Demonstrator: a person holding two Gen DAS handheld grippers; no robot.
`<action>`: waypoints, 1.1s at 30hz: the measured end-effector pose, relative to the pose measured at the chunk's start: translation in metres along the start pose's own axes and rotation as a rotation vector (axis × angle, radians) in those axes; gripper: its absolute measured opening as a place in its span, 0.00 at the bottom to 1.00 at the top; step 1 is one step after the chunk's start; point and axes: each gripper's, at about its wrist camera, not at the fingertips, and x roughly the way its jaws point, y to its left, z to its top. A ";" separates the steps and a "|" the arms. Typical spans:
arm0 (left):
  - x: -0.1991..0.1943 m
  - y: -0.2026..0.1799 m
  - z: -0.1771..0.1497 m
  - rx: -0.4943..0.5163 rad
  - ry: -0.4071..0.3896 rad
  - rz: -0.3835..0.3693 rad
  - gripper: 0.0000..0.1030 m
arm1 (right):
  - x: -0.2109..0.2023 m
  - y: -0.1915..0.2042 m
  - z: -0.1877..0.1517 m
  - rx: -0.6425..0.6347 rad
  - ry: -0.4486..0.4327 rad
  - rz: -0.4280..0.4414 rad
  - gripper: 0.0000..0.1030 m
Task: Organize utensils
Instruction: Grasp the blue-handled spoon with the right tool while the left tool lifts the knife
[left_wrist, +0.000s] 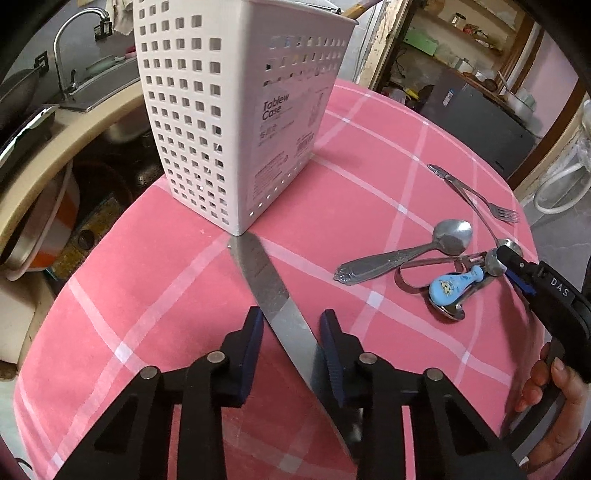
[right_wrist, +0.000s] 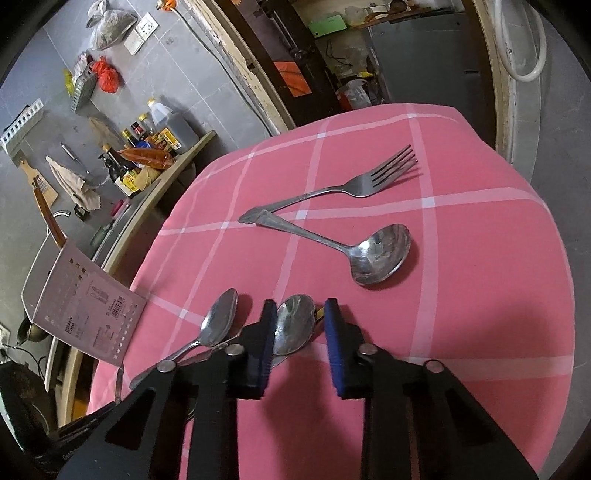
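A white perforated tableware case (left_wrist: 236, 110) stands on the pink checked tablecloth (left_wrist: 166, 266). A knife blade (left_wrist: 273, 295) lies on the cloth, its tip touching the case's base. My left gripper (left_wrist: 291, 328) is open, one finger on each side of the blade. A pile of utensils lies at right: a steel spoon (left_wrist: 443, 236), a blue-handled spoon (left_wrist: 456, 284), a fork (left_wrist: 480, 199). My right gripper (right_wrist: 301, 332) is open over a small spoon (right_wrist: 295, 325); in the left wrist view it (left_wrist: 517, 266) is at the pile. The case (right_wrist: 92, 317) shows at left.
A fork (right_wrist: 362, 181), a round ladle-like spoon (right_wrist: 380, 254) and another spoon (right_wrist: 219, 321) lie on the cloth. A counter with a sink and tap (left_wrist: 70, 44) is left of the table. Bottles (right_wrist: 155, 144) stand on a shelf beyond.
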 end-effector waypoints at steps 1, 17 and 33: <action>0.000 0.002 0.000 -0.001 0.004 -0.005 0.25 | 0.000 -0.001 0.000 0.009 0.002 0.000 0.11; -0.011 0.019 -0.008 0.325 0.146 -0.283 0.16 | -0.072 -0.027 -0.065 0.205 -0.068 0.113 0.02; -0.007 0.001 -0.008 0.572 0.236 -0.355 0.17 | -0.174 0.003 -0.134 0.133 -0.129 -0.040 0.02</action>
